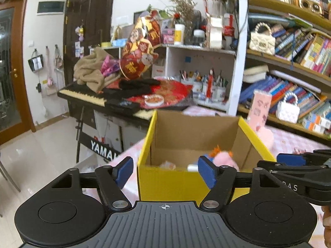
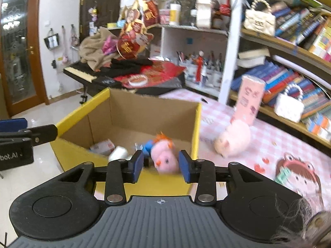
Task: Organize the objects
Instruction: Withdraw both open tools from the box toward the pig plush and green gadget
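A yellow cardboard box (image 1: 165, 184) (image 2: 68, 153) stands open on the pink checked table. Inside lie a pink plush chick with orange hair (image 2: 165, 155) (image 1: 224, 159), a white cup (image 2: 119, 153) and a wrapped packet (image 2: 102, 146). My left gripper (image 1: 165, 172) is open and empty, in front of the box's near wall. My right gripper (image 2: 161, 166) is open and empty, just above the box's near rim, with the chick seen between its fingers. A pink plush pig (image 2: 232, 139) and a pink tube (image 2: 249, 102) stand on the table right of the box.
A cluttered keyboard (image 1: 86, 97) stands behind the box. White shelves with pens (image 1: 206, 82) and a bookshelf with handbags (image 2: 289, 105) line the back and right. The tablecloth (image 2: 269, 150) has a cartoon print near my right gripper.
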`<state>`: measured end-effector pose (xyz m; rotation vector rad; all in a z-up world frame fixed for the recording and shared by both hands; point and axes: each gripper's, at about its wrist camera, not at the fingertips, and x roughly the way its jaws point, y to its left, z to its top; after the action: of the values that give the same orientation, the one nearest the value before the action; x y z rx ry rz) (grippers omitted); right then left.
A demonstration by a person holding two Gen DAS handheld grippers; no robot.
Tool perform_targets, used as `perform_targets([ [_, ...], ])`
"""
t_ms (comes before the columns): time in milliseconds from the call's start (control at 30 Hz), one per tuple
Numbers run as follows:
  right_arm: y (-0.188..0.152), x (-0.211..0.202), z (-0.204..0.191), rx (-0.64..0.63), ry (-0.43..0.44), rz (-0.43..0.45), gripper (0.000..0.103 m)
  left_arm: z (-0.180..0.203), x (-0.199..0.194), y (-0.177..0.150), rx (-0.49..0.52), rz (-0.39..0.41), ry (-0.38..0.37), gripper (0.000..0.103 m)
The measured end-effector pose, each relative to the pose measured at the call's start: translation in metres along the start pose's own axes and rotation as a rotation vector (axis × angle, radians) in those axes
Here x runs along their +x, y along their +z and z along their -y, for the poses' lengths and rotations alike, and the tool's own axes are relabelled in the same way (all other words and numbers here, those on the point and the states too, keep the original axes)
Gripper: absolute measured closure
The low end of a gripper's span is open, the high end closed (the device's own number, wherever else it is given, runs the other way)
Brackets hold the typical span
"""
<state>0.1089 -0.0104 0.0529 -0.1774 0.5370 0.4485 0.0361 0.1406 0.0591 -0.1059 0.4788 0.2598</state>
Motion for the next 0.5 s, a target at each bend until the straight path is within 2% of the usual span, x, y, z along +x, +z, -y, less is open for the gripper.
perform_targets([
  [267, -0.047, -0.02, -0.009, 0.044, -0.07, -0.106, 0.065, -0.002, -0.013, -0.03, 0.044, -0.085, -0.041, 0.03],
  [500, -0.077, -0.039, -0.02, 0.101, -0.102, -0.149, 0.064, 0.004, -0.027, -0.049, 0.092, -0.126, -0.101, 0.028],
])
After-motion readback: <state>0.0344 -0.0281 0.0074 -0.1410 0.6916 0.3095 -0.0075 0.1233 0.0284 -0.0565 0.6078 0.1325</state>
